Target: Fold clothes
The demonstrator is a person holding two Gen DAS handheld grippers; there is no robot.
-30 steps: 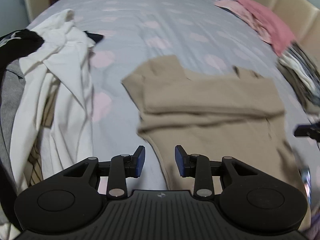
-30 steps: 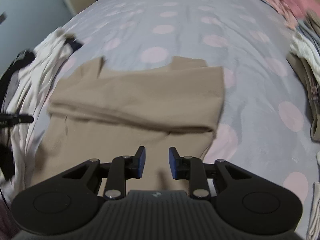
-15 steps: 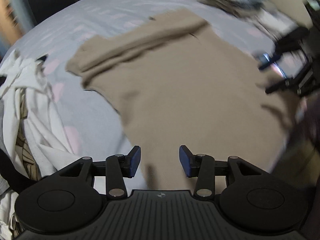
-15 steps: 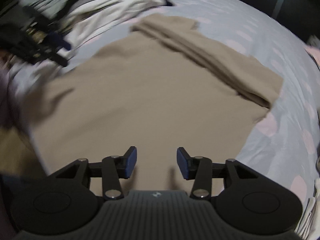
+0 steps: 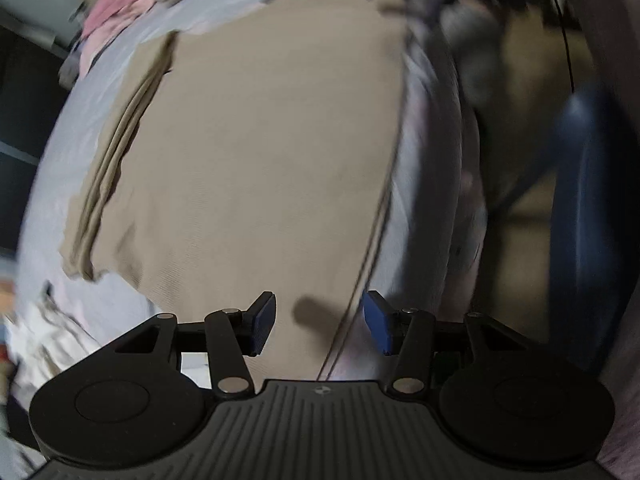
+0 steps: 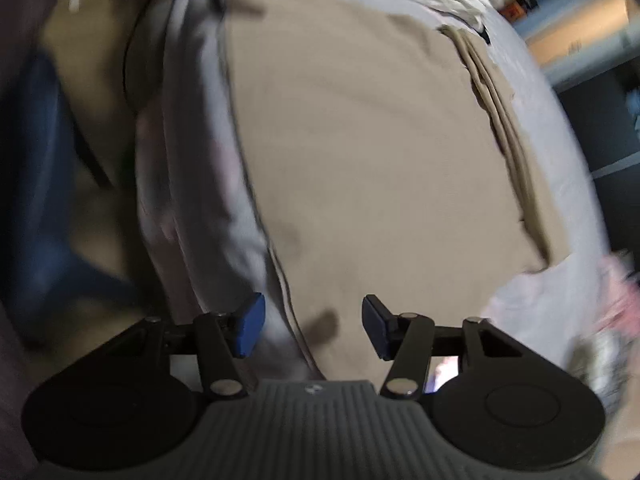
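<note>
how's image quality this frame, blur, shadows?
Left wrist: heavy motion blur at the edges, the tan garment soft, the left gripper sharp, its finger shadow on the cloth. Right wrist: same smear, worst at left, the right gripper crisp, dim light, fisheye bending the bed.

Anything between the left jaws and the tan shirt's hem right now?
Nothing. In the left wrist view, the open left gripper straddles the tan shirt hem, with only fabric and grey bedsheet showing in the gap.
</note>
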